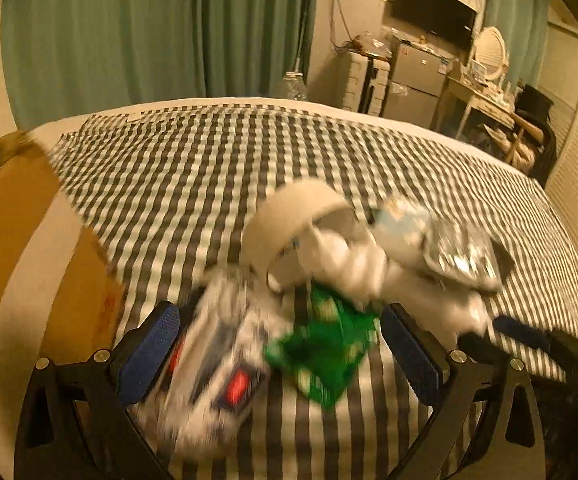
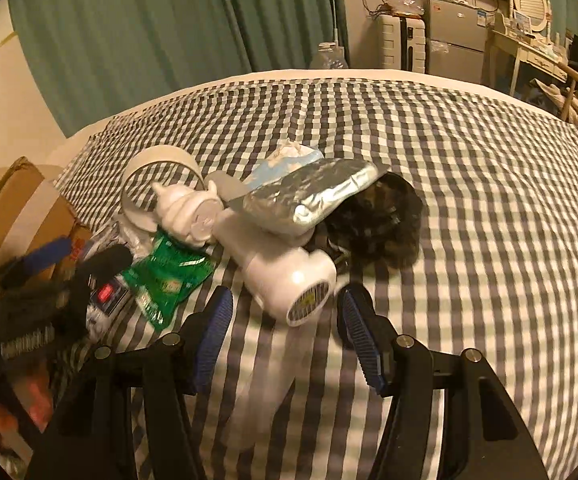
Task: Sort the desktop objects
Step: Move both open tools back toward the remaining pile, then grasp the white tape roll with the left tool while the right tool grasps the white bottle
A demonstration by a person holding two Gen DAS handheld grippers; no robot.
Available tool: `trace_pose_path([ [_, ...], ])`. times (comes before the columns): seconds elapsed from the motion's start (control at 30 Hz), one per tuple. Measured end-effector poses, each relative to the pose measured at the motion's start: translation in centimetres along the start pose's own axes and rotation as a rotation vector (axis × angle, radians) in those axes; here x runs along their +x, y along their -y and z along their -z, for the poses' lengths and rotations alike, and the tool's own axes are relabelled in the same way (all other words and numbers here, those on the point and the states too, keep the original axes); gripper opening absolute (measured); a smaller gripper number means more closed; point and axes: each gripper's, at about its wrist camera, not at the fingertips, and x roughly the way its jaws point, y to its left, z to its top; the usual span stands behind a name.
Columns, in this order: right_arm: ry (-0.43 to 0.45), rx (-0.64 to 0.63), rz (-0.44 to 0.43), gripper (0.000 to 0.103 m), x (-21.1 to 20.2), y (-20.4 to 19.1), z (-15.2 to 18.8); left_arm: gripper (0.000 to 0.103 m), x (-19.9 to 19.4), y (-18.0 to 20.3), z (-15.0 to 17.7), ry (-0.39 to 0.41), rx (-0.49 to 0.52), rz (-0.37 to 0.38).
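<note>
A pile of objects lies on the checked cloth. My left gripper is open, its blue pads either side of a white power strip with a red switch and a green packet. My right gripper is open, just in front of a white hair dryer. Behind lie a white tape roll, a white ribbed bottle, a silver foil pack, a pale blue packet and a dark fuzzy item. The left gripper shows blurred in the right wrist view.
A brown cardboard box stands at the table's left edge. A clear bottle stands behind the far edge. Beyond are green curtains, a small fridge and a dressing table.
</note>
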Motion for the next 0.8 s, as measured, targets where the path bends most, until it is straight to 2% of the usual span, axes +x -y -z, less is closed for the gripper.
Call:
trace_pose_path([
  [0.2, -0.016, -0.009, -0.024, 0.059, 2.3, 0.2, -1.0, 0.103, 3.7, -1.0, -2.0, -0.03, -0.035, -0.018],
  [0.4, -0.016, -0.009, -0.009, 0.061, 3.0, -0.1, -1.1, 0.103, 5.9, -1.4, -4.1, -0.038, -0.035, 0.062],
  [0.43, -0.018, -0.007, -0.007, 0.061, 2.9, -0.1, -1.0, 0.1, 5.8, -1.3, -4.3, -0.027, -0.025, 0.056],
  [0.5, -0.019, -0.001, 0.004, 0.06, 2.9, -0.2, -1.0, 0.073, 5.4, -0.9, -4.4, -0.011, 0.004, 0.043],
  [0.53, -0.023, -0.003, 0.008, 0.06, 2.8, -0.2, -1.0, 0.047, 5.4, -0.5, -4.4, -0.022, 0.034, 0.041],
  [0.57, -0.024, -0.007, 0.012, 0.06, 2.6, -0.4, -0.8, 0.037, 5.3, -0.2, -4.4, -0.035, 0.058, 0.036],
  [0.67, -0.032, -0.019, 0.037, 0.06, 1.9, -0.7, -0.2, 0.035, 4.4, 0.6, -4.2, -0.027, 0.108, 0.012],
  [0.8, -0.033, -0.025, 0.058, 0.06, 0.4, -0.4, 0.7, 0.031, 2.2, 0.8, -4.1, -0.016, 0.089, 0.014],
])
